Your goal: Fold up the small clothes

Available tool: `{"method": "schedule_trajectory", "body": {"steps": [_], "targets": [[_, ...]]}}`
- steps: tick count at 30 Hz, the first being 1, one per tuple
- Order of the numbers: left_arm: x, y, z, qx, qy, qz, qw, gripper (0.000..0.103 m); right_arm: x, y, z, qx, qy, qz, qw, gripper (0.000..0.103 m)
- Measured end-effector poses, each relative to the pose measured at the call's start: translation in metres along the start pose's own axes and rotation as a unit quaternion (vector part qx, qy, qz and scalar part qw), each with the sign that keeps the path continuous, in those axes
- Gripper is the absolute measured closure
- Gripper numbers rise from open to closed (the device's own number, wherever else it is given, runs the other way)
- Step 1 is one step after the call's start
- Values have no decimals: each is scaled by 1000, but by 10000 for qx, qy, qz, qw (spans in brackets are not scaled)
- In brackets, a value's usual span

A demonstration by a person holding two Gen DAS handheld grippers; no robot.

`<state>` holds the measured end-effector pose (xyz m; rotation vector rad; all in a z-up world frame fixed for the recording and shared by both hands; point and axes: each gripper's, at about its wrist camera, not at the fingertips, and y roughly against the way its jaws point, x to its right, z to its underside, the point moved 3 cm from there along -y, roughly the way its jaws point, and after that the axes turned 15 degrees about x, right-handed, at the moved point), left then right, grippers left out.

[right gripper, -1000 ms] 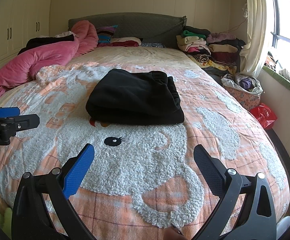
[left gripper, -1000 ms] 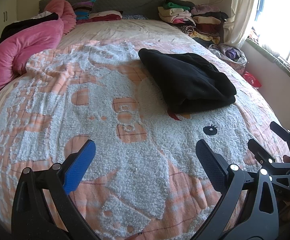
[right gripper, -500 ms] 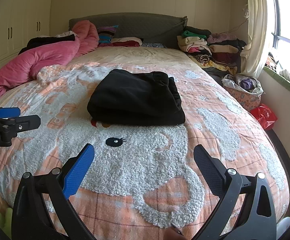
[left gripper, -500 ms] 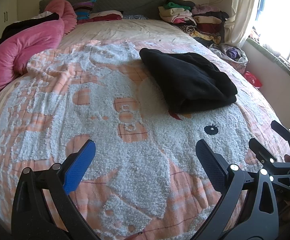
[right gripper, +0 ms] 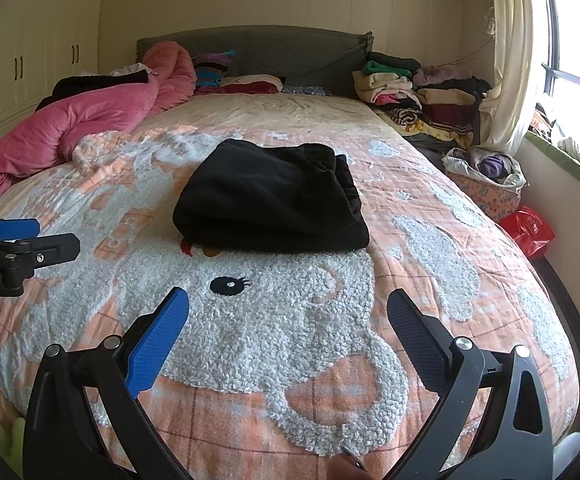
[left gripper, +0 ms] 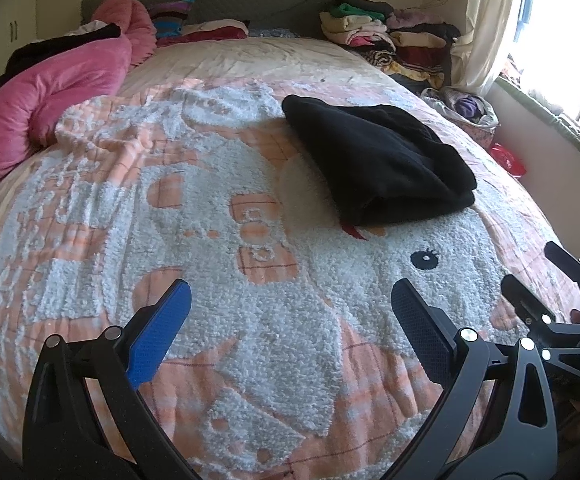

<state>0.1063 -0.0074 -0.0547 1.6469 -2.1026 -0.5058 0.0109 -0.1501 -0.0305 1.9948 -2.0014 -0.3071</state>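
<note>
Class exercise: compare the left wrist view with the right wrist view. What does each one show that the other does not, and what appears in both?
Only the left wrist view shows the right tool from the side, at its right edge, jaws open.

Only the right wrist view shows the white wardrobe doors, the window frame, and the left tool at its left edge.

Both show the folded black garment lying on the orange and white blanket, the pink duvet, the stacked clothes beside the grey headboard, the red bag, and open jaws holding nothing.

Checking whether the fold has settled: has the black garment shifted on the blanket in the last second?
No. The folded black garment still sits just above the embroidered eye on the blanket, same shape; only the cameras drifted slightly.
</note>
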Motion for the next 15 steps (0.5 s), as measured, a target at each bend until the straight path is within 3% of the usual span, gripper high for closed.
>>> {"method": "schedule_trajectory", "body": {"steps": [5,9,12,15], "targets": [[-16,2,-2,73,175,-202,9996,9,9,-2,0,-81,-147,117,9998,4],[-50,-2,-5,18,556,-502,9972,9,34,-2,5,-199,-411,497,9977,4],[-99,-10,-4,-132,943,-914,9912,9,80,6,13,-288,-755,1220,9892,4],[-180,-13,-5,-220,1355,-1726,9754,9,148,28,30,-434,-1104,2274,9666,4]]}}
